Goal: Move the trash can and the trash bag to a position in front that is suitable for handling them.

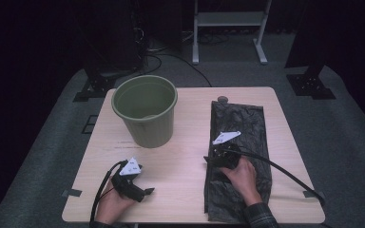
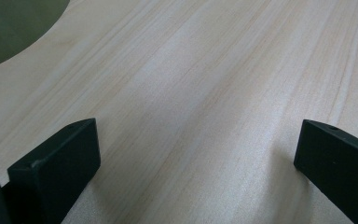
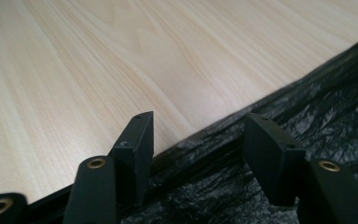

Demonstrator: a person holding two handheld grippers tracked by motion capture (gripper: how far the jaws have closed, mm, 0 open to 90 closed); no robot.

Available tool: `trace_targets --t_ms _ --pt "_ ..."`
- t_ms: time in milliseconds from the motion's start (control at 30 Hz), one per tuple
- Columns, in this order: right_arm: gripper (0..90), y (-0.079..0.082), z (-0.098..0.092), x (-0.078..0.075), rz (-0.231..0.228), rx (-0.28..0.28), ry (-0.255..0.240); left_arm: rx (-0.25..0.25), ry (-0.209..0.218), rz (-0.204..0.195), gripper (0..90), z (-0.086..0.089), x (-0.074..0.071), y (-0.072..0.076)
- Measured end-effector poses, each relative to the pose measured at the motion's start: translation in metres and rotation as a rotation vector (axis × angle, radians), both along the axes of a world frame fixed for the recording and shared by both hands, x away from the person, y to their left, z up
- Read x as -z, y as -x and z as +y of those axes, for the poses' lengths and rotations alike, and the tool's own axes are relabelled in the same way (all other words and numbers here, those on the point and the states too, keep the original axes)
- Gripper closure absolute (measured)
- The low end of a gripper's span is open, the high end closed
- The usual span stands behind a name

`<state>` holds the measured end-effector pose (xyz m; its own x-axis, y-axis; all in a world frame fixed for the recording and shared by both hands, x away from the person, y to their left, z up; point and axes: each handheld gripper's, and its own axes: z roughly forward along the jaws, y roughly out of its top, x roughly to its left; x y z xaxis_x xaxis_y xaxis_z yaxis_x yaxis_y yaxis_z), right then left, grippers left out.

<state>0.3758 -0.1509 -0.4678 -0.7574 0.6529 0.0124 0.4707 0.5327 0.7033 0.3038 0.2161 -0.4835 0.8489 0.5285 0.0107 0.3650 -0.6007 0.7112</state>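
Two tongs are at work on the pale wooden desk (image 1: 190, 156), and the scene reads from the person's left. The left tongs (image 1: 145, 191) rest low near the front edge, held in the left hand (image 1: 111, 202), with nothing between them; in the left gripper view their jaws stand wide apart over bare wood. Just beyond them stands a green bucket (image 1: 146, 114), upright and, as far as its inside shows, with nothing in it (a corner of it shows at the top left of the left gripper view).

Further right lies a black plastic bag (image 1: 240, 123), spread flat in a long strip from the far edge of the desk to the near one. The right tongs (image 1: 208, 160), held in the right hand (image 1: 241, 176), sit at the bag's left edge, about halfway along it. In the right gripper view the tongs (image 3: 198, 140) are parted, straddling that edge with one jaw over wood and the other over the crinkled film, not yet clamped on it.

The bag looks thin, light and limp, with a glossy and probably slippery surface. It would likely sag and slide rather than lift as a sheet, so a firm pinch on the folded edge itself, where the film is doubled, seems the best hold.
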Motion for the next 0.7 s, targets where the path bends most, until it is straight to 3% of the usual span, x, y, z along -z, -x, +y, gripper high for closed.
trace_targets --t_ms 33,67,267,300,333,433,567,700 --pt "43.0 0.0 0.0 0.0 0.0 0.0 0.0 0.0 0.0 0.0 0.0 0.0 0.0 0.0" --pt "48.8 -0.001 0.001 0.005 0.009 -0.001 0.03 0.0 0.0 0.0 0.0 0.0 0.0 0.0" --pt "82.7 0.002 0.001 0.005 0.007 -0.021 0.002 0.0 0.0 0.0 0.0 0.0 0.0 0.0" --pt "82.7 0.002 0.001 0.005 0.007 -0.021 0.002 0.0 0.0 0.0 0.0 0.0 0.0 0.0" --pt "89.3 0.002 0.001 0.004 0.022 -0.036 0.004 0.0 0.0 0.0 0.0 0.0 0.0 0.0" --pt "89.6 0.002 0.0 0.003 0.023 -0.041 0.019 -0.001 0.001 0.0 0.0 0.0 0.0 0.0" --pt "89.6 0.012 -0.002 -0.002 0.019 -0.093 0.065 -0.001 0.001 0.0 0.0 0.0 0.0 0.0" --pt "89.6 0.025 -0.007 -0.008 0.012 -0.141 0.057 -0.003 0.0 0.0 0.0 0.0 0.0 0.0"
